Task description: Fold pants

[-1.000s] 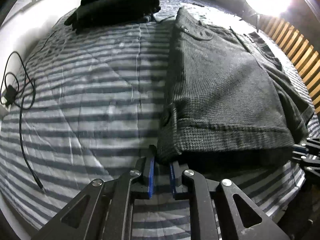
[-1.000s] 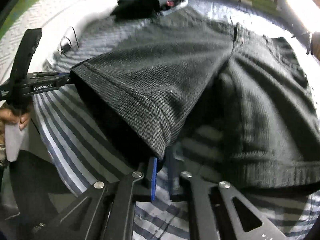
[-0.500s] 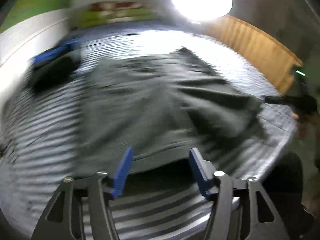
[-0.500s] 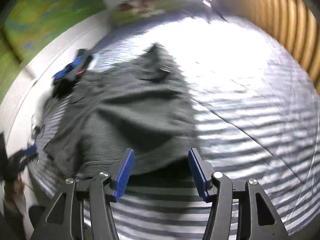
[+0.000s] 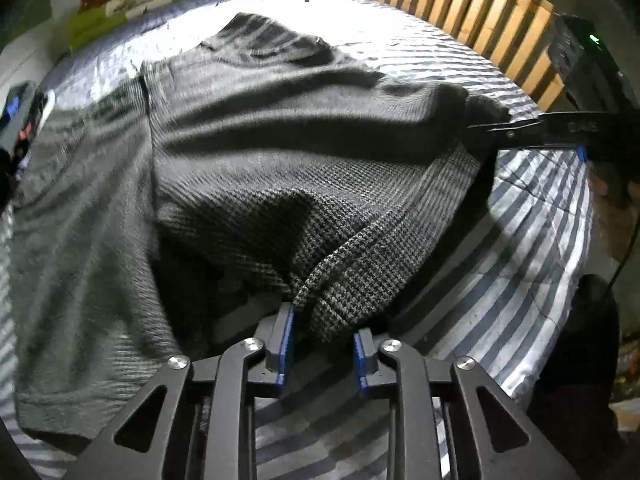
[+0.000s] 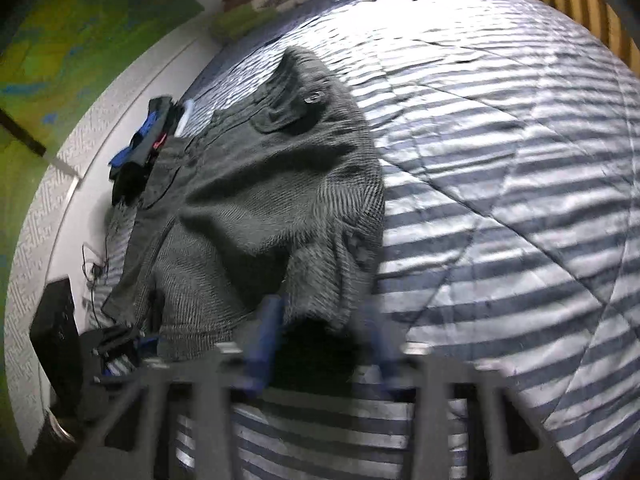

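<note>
Grey knitted pants (image 5: pixel 248 152) on the striped quilt (image 6: pixel 500 184) were just released and regrasped: both grippers, left (image 5: pixel 323 346) and right (image 6: pixel 320 344), now half-closed around near hem corners, starting another fold.

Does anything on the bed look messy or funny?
Yes. The grey pants lie rumpled and bunched on the striped bed cover, not flat. One hem is humped up between the left gripper's fingers. A dark pile of clothes sits by the bed's edge, partly under the pants.
</note>
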Demonstrator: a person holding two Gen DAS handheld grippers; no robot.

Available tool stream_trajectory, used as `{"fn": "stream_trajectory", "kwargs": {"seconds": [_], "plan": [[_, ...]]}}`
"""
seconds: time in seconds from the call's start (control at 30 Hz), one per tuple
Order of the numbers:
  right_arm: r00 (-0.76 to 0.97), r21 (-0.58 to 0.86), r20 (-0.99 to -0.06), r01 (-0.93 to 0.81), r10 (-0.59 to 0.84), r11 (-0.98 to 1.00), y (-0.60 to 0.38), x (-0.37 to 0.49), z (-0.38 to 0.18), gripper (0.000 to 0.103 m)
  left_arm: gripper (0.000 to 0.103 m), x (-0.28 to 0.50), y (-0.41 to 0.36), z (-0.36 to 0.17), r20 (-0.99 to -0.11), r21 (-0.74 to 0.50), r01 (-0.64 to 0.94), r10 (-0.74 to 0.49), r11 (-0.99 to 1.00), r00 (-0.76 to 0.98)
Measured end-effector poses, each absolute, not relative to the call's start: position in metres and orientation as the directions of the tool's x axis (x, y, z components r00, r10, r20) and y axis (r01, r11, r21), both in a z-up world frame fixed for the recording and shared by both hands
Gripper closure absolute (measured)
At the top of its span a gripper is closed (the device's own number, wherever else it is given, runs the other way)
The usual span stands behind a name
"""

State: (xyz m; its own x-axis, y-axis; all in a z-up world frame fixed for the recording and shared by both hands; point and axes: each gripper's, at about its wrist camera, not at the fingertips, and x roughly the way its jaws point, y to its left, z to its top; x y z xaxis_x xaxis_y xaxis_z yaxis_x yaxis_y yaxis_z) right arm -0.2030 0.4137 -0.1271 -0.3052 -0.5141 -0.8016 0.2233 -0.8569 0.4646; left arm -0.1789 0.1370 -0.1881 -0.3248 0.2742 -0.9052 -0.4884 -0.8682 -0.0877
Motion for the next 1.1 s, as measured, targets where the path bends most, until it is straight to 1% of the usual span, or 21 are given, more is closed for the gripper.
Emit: {"fn": "stream_trajectory", "kwargs": {"seconds": [0.13,0.2,0.27,0.33,0.37,0.4,0.43,0.47,0.5,0.57,0.7,0.73,0.77,0.87,0.9,0.93,0.97,1.0,1.03,1.07,1.1], "plan": [[-0.303,0.495,-0.776,0.250,-0.553,-0.832,0.422,-0.193,-0.110,0.090,0.081,-0.161,0.130,-0.164,-0.893,-0.073,-0.514,0.286,-0.855,-0.347],[-0.296,0.524,-0.759,0.249,-0.580,-0.814,0.426,-0.188,-0.107,0.090,0.080,-0.155,0.123,-0.165,-0.904,-0.072,-0.520,0.276,-0.851,-0.326],[-0.260,0.511,-0.783,0.248,-0.565,-0.823,0.424,-0.185,-0.114,0.085,0.078,-0.154,0.120,-0.174,-0.927,-0.072,-0.517,0.248,-0.853,-0.280],[-0.225,0.433,-0.840,0.267,-0.493,-0.861,0.419,-0.182,-0.122,0.072,0.074,-0.151,0.118,-0.180,-0.943,-0.064,-0.502,0.217,-0.862,-0.252],[-0.216,0.401,-0.859,0.280,-0.464,-0.872,0.420,-0.181,-0.124,0.072,0.069,-0.149,0.117,-0.176,-0.939,-0.070,-0.493,0.225,-0.867,-0.261],[-0.218,0.402,-0.856,0.288,-0.468,-0.869,0.424,-0.180,-0.122,0.072,0.056,-0.147,0.117,-0.171,-0.932,-0.075,-0.483,0.234,-0.872,-0.278],[-0.227,0.418,-0.845,0.287,-0.485,-0.862,0.429,-0.180,-0.118,0.069,0.048,-0.146,0.119,-0.163,-0.919,-0.087,-0.476,0.254,-0.875,-0.301],[-0.245,0.449,-0.822,0.277,-0.515,-0.849,0.440,-0.182,-0.110,0.066,0.033,-0.143,0.124,-0.152,-0.898,-0.103,-0.479,0.288,-0.872,-0.331],[-0.262,0.465,-0.808,0.269,-0.528,-0.844,0.448,-0.185,-0.104,0.061,0.023,-0.142,0.132,-0.141,-0.874,-0.111,-0.489,0.319,-0.865,-0.366],[-0.322,0.469,-0.783,0.257,-0.532,-0.845,0.466,-0.198,-0.089,0.058,0.020,-0.146,0.161,-0.126,-0.835,-0.125,-0.533,0.379,-0.837,-0.399],[-0.367,0.481,-0.757,0.249,-0.541,-0.841,0.480,-0.239,-0.066,0.055,0.017,-0.167,0.234,-0.130,-0.813,-0.139,-0.613,0.443,-0.778,-0.378],[-0.363,0.489,-0.751,0.255,-0.552,-0.834,0.480,-0.250,-0.062,0.051,0.017,-0.172,0.249,-0.135,-0.820,-0.123,-0.624,0.433,-0.772,-0.374],[-0.355,0.499,-0.746,0.262,-0.563,-0.826,0.477,-0.265,-0.059,0.051,0.017,-0.179,0.264,-0.143,-0.831,-0.106,-0.630,0.417,-0.769,-0.369],[-0.354,0.502,-0.737,0.283,-0.575,-0.817,0.474,-0.308,-0.056,0.049,0.017,-0.205,0.288,-0.172,-0.858,-0.139,-0.627,0.410,-0.766,-0.310],[-0.344,0.507,-0.735,0.294,-0.584,-0.811,0.472,-0.318,-0.057,0.045,0.019,-0.215,0.290,-0.181,-0.864,-0.144,-0.611,0.400,-0.778,-0.306],[-0.339,0.513,-0.730,0.303,-0.594,-0.803,0.470,-0.327,-0.057,0.041,0.021,-0.219,0.289,-0.187,-0.867,-0.155,-0.599,0.399,-0.785,-0.298],[-0.341,0.515,-0.725,0.310,-0.599,-0.800,0.468,-0.340,-0.060,0.039,0.030,-0.224,0.288,-0.192,-0.869,-0.174,-0.590,0.405,-0.788,-0.284],[-0.341,0.512,-0.725,0.312,-0.598,-0.800,0.465,-0.349,-0.062,0.038,0.035,-0.227,0.288,-0.196,-0.872,-0.184,-0.585,0.406,-0.790,-0.274],[-0.339,0.513,-0.726,0.312,-0.598,-0.799,0.464,-0.358,-0.065,0.038,0.035,-0.228,0.287,-0.198,-0.868,-0.175,-0.597,0.409,-0.783,-0.281],[-0.327,0.529,-0.722,0.308,-0.610,-0.791,0.459,-0.372,-0.071,0.038,0.039,-0.227,0.288,-0.197,-0.864,-0.167,-0.616,0.416,-0.770,-0.285],[-0.318,0.541,-0.718,0.306,-0.619,-0.784,0.456,-0.380,-0.077,0.038,0.048,-0.227,0.288,-0.196,-0.862,-0.165,-0.627,0.420,-0.761,-0.284]]}}
